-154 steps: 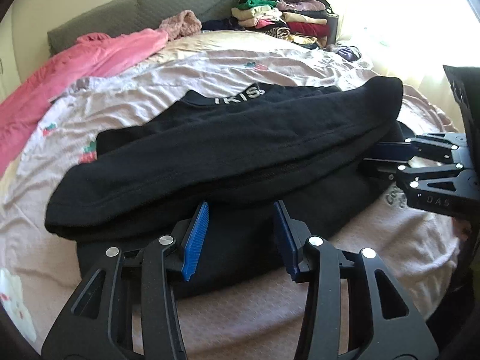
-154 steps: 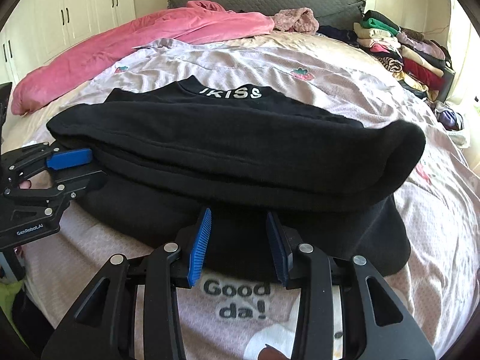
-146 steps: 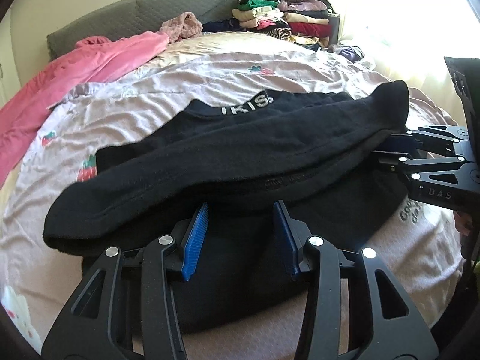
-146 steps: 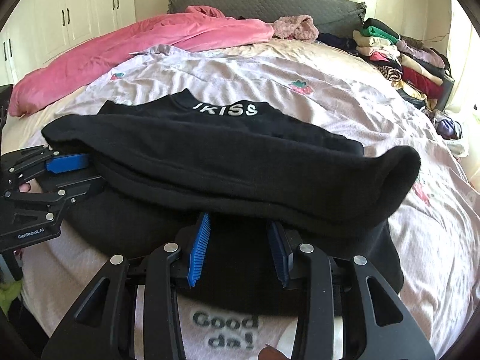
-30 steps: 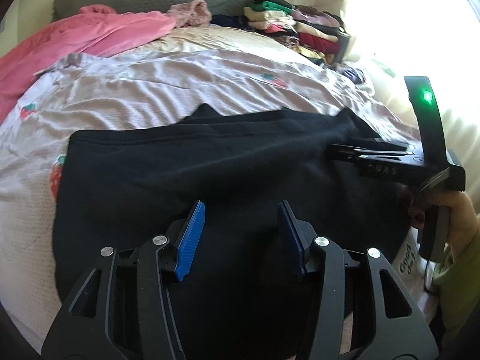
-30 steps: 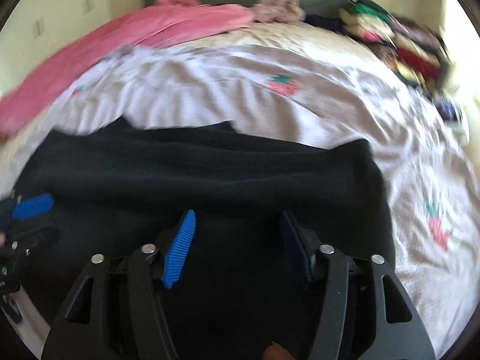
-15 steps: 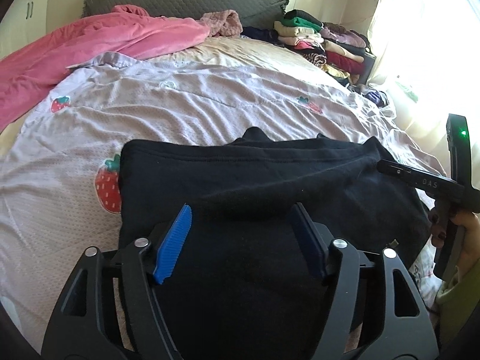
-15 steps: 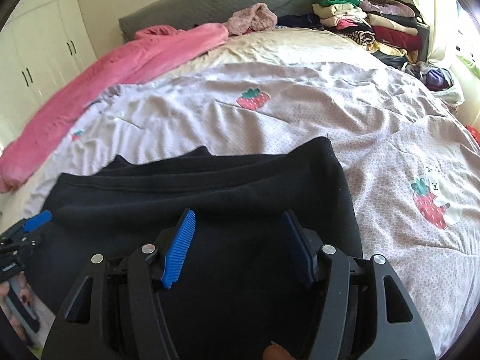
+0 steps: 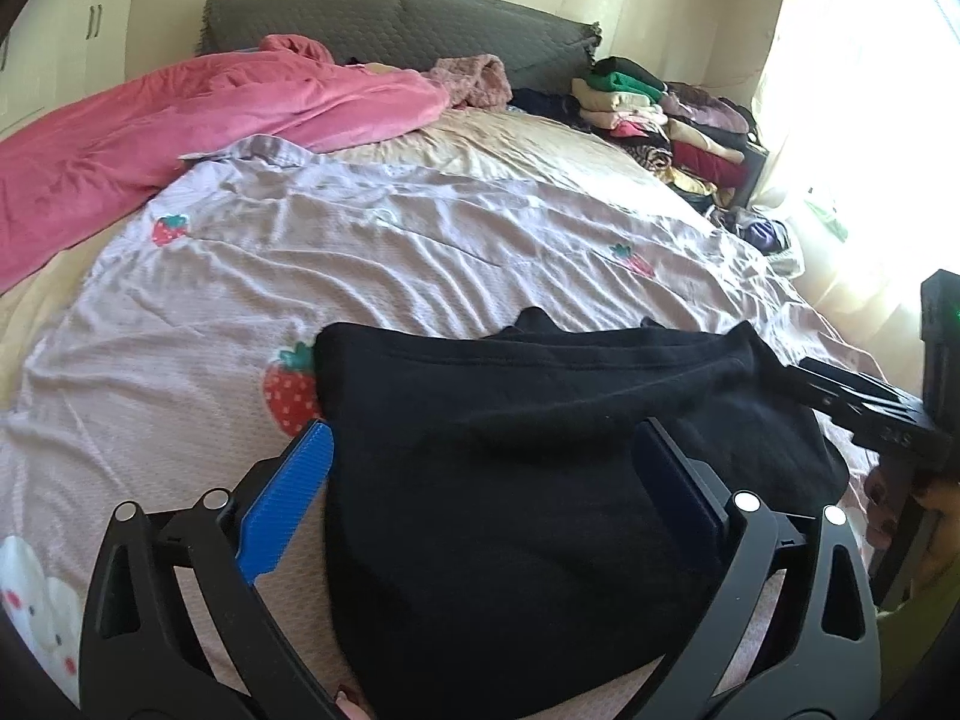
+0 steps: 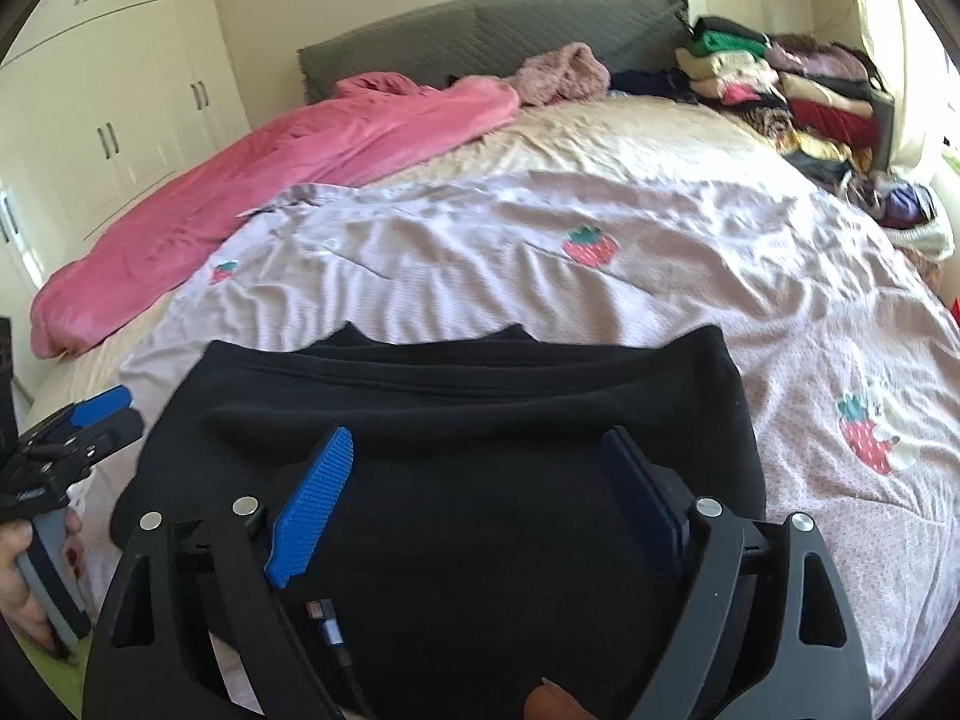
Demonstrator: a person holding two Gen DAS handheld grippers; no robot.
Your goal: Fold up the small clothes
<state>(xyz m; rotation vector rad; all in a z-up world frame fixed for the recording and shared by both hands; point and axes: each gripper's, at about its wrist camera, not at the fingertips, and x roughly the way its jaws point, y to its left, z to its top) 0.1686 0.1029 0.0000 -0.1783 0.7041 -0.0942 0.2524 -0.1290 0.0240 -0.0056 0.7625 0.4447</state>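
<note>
A black garment (image 9: 540,450) lies folded over on the pale pink strawberry-print bedsheet (image 9: 390,252), near the bed's front edge. My left gripper (image 9: 480,480) hovers open above its near-left part, holding nothing. My right gripper (image 10: 480,480) hovers open above the garment (image 10: 480,408), also empty. The right gripper shows in the left wrist view (image 9: 864,408) at the garment's right edge. The left gripper shows in the right wrist view (image 10: 96,420) at the garment's left edge.
A pink blanket (image 9: 180,120) lies across the far left of the bed. Stacks of folded clothes (image 9: 660,114) sit at the far right by a grey headboard (image 9: 390,30). White wardrobes (image 10: 108,102) stand at left. A bright window is at right.
Five seconds ago both grippers held the garment's raised edge. The garment now lies folded flat, both grippers have opened wide and pulled back and up, away from it.
</note>
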